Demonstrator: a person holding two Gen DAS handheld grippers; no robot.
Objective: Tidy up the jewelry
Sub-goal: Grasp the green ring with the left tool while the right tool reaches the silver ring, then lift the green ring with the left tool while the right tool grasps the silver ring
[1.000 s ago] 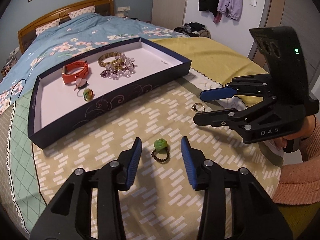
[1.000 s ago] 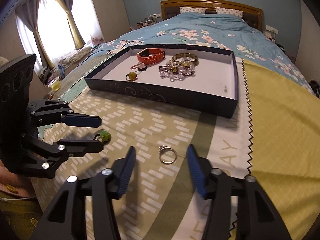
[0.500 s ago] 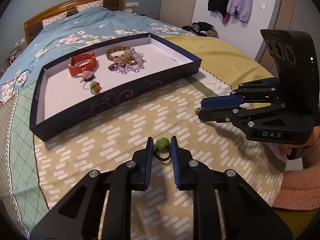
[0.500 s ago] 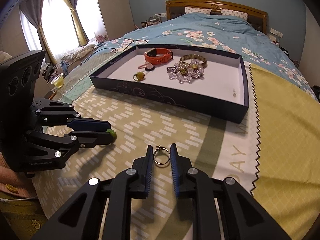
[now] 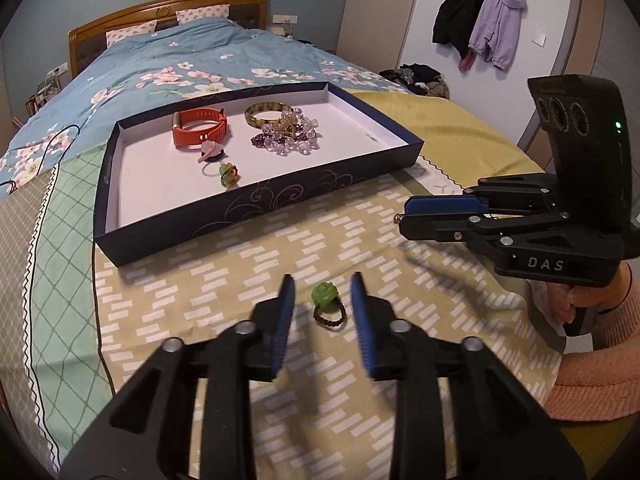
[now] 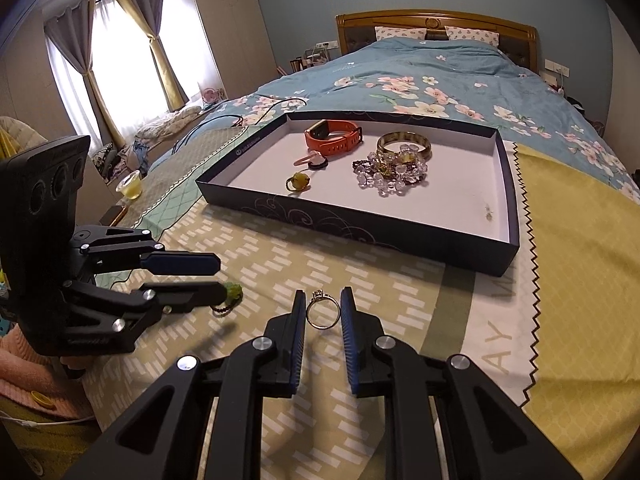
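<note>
The left gripper point(image 5: 322, 312) straddles a green-flowered ring with a dark beaded band point(image 5: 328, 307) lying on the patterned bedspread point(image 5: 224, 276); its jaws are opening, pads clear of the ring. The right gripper point(image 6: 323, 312) is clamped on a thin metal ring with a small stone point(image 6: 322, 309). Bare cloth runs ahead to the near wall of the shallow dark cardboard tray point(image 6: 360, 232), which holds an orange strap, a bangle and clear beads toward its far edge.

Two close wrist views, shared tray point(image 5: 256, 216)
</note>
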